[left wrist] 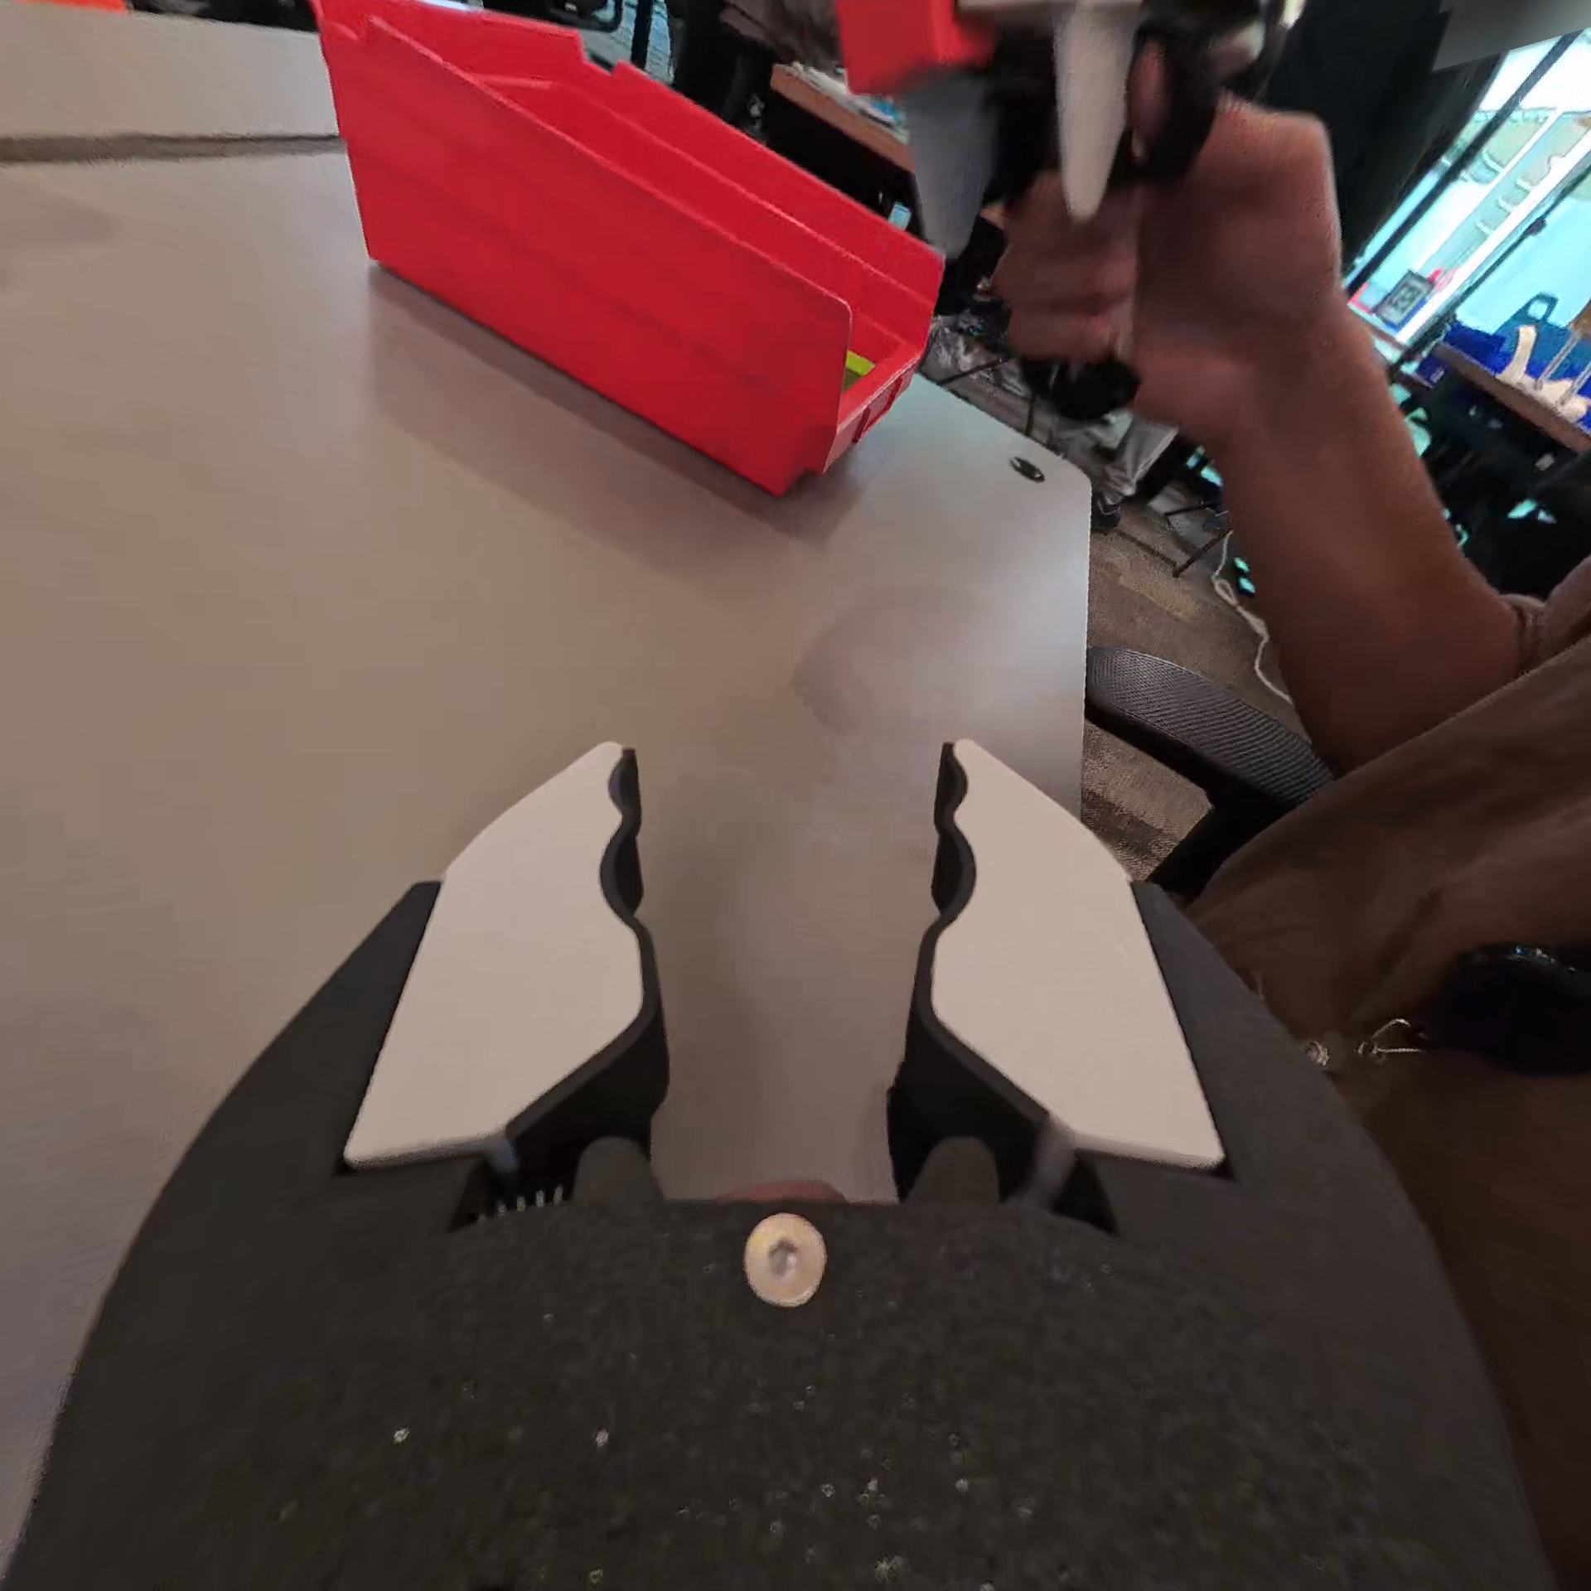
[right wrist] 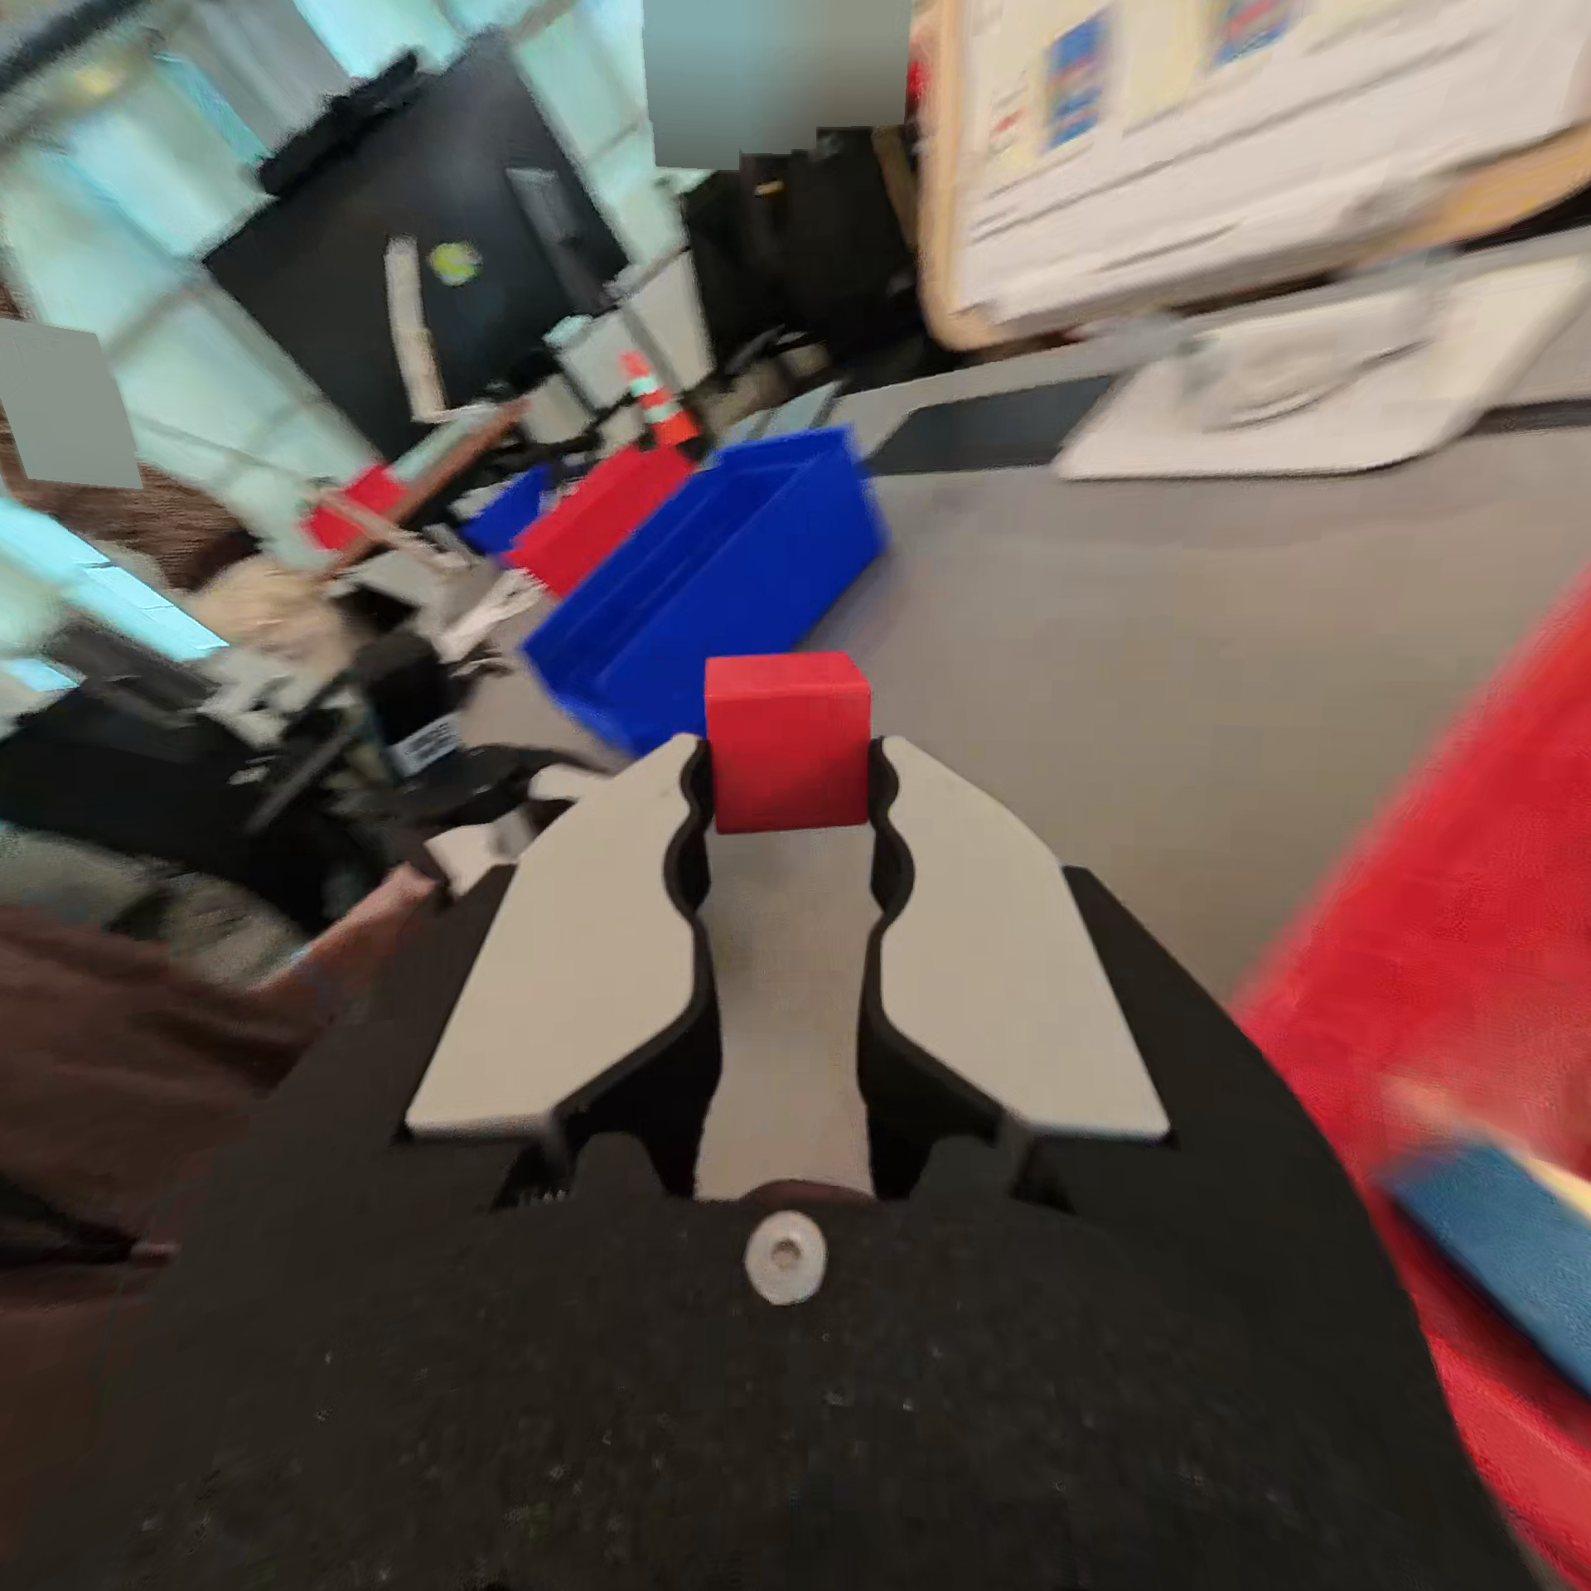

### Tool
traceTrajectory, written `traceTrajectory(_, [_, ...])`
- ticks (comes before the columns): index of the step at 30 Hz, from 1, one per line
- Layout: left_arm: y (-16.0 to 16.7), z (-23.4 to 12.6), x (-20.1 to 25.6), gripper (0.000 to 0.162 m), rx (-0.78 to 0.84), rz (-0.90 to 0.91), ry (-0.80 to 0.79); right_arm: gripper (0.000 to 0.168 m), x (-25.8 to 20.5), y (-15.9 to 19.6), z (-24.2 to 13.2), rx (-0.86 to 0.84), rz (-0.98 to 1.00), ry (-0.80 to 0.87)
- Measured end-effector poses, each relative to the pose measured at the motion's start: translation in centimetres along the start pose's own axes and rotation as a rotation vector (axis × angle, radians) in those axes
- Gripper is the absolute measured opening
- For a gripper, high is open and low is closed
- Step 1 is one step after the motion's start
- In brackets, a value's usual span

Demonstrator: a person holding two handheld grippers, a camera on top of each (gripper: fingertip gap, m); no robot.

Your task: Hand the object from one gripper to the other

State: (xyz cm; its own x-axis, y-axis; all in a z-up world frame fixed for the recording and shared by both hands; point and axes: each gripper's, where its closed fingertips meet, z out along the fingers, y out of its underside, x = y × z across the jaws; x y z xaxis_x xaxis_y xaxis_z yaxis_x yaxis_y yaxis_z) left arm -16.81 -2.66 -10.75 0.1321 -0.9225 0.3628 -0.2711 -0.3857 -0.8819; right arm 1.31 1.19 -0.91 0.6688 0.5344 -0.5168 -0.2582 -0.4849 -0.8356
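**Red cube pinched in your right gripper, left gripper spread and empty**

You have two grippers in play, each with two pale grey fingers edged by wavy black pads on a speckled black body with one silver screw.

Your left gripper (left wrist: 788, 758) has its fingers spread wide, nothing between them, hanging above the smooth grey table (left wrist: 430, 646). Past it sits one red bin (left wrist: 603, 250), a long hard-plastic box with angled walls, with a bit of yellow-green showing at its near open end. Higher and farther, at the top of the left wrist view, your right hand (left wrist: 1205, 275) grips the handle of the other tool, and a red block shape shows at the top edge beside its fingers.

Your right gripper (right wrist: 788, 758) is closed down onto one red cube (right wrist: 788, 745), a matte block with flat faces and crisp edges. The pads press its two sides right at the fingertips, so the cube stands above the finger tops and is held clear of the table. Beyond it lies one blue bin (right wrist: 732, 568), long and rectangular, then farther red and blue bins, blurred. A blurred red surface (right wrist: 1420, 990) fills the right edge of this view.
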Motion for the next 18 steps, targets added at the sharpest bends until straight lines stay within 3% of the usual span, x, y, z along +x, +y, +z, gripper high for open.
traceTrajectory(4, [0.3, 0.4, 1.1, 0.063, 0.005, -0.015, 0.030, 0.034, 9.0, -3.7, -6.7, -0.068, -0.130, 0.447])
traceTrajectory(7, [0.5, 1.0, 1.5, 0.063, -0.031, 0.015, 0.038, 0.034, 15.2, -4.1, -8.5, -0.216, -0.183, 0.650])
traceTrajectory(13, [0.8, 1.4, 2.1, 0.062, -0.045, 0.028, 0.045, 0.034, 22.8, -1.9, -5.4, -0.478, -0.129, 0.678])
traceTrajectory(18, [1.3, 1.1, 2.0, 0.062, -0.057, 0.024, 0.033, 0.034, 28.2, 1.8, -4.0, -0.791, -0.076, 0.725])
